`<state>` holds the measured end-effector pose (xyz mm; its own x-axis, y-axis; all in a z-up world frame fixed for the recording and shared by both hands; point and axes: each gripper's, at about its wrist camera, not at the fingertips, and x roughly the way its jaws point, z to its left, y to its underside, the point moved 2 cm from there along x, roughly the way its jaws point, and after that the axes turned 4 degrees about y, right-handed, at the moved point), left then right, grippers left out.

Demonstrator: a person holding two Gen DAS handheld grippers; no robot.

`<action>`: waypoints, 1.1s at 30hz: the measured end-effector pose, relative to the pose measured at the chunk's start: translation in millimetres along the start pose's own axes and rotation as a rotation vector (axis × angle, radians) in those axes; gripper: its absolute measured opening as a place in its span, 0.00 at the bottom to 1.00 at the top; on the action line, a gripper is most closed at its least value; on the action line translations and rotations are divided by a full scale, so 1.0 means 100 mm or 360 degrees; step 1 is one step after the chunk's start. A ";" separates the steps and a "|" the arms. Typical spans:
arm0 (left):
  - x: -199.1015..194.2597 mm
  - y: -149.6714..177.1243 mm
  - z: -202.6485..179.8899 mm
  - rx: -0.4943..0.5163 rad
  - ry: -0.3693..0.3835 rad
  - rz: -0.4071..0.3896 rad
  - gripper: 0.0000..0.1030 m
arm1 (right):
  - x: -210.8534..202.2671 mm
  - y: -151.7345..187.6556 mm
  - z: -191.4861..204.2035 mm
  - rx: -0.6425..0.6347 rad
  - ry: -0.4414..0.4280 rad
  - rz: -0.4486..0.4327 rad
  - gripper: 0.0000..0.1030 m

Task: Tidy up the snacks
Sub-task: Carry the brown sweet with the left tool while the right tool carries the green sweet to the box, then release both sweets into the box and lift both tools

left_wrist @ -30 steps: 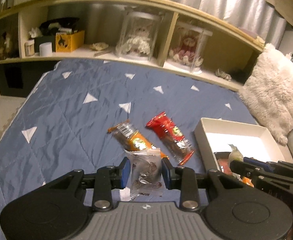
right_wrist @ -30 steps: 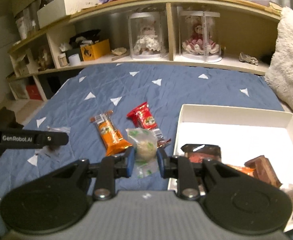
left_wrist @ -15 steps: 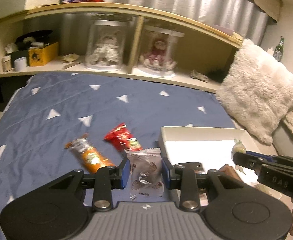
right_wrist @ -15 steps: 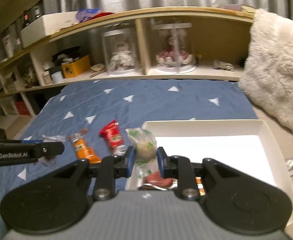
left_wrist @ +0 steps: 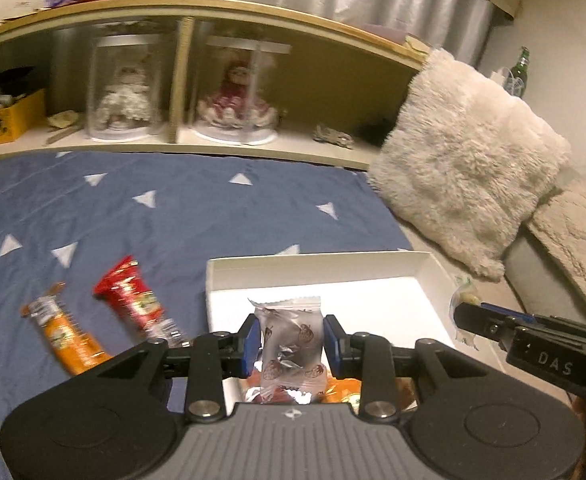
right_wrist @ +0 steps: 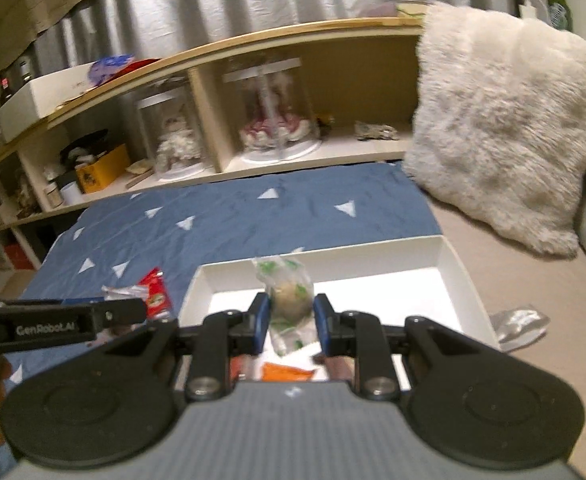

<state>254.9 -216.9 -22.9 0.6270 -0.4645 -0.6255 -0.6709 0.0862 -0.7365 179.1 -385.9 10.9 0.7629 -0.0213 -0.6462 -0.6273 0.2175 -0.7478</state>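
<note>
Clear strawberry-print packet (left_wrist: pixel 290 344) sits clamped in the left hand-held gripper (left_wrist: pixel 291 343), the right hand-held gripper (right_wrist: pixel 291 317) pinching a green-printed snack bag (right_wrist: pixel 289 300) over the white box (right_wrist: pixel 445 264).

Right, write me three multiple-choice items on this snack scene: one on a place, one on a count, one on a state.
1. Where do the orange snack packet and the red snack packet lie?
A. in the white cardboard box
B. on the blue quilt with white triangles
C. on the wooden shelf

2. How many clear domes holding dolls stand on the wooden shelf?
A. one
B. two
C. four

3. What is the left gripper doing?
A. clamping a clear strawberry-print packet
B. standing open and empty
C. gripping the fluffy cushion

Answers: 1 B, both lie on the blue quilt, left of the white cardboard box. 2 B, a white doll's dome and a red doll's dome. 3 A, its blue pads press the strawberry-print packet.
</note>
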 end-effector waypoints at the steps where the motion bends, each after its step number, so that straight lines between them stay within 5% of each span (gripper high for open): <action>1: 0.05 -0.02 -0.04 0.0004 0.0014 0.0008 0.35 | 0.02 -0.01 -0.05 0.0013 0.0014 0.0004 0.28; 9: 0.50 -0.03 -0.26 0.0013 0.0100 0.0120 0.35 | 0.28 0.00 -0.50 0.0186 0.0137 0.0099 0.28; 27: 1.22 0.01 -0.17 0.0001 0.0070 0.0315 0.36 | 0.79 0.18 -1.00 0.0426 0.0358 0.0361 0.28; 31: 1.23 0.03 -0.16 0.0009 0.0054 0.0325 0.56 | 0.83 0.20 -1.03 0.0448 0.0382 0.0374 0.29; 33: 1.21 0.03 -0.16 0.0028 0.0059 0.0326 0.58 | 0.82 0.20 -1.01 0.0441 0.0401 0.0373 0.29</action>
<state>322.0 -286.8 -96.8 0.4632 -0.4676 -0.7529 -0.7756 0.1972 -0.5996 213.1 -482.2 -72.1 0.5214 -0.1701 -0.8362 -0.6871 0.4973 -0.5296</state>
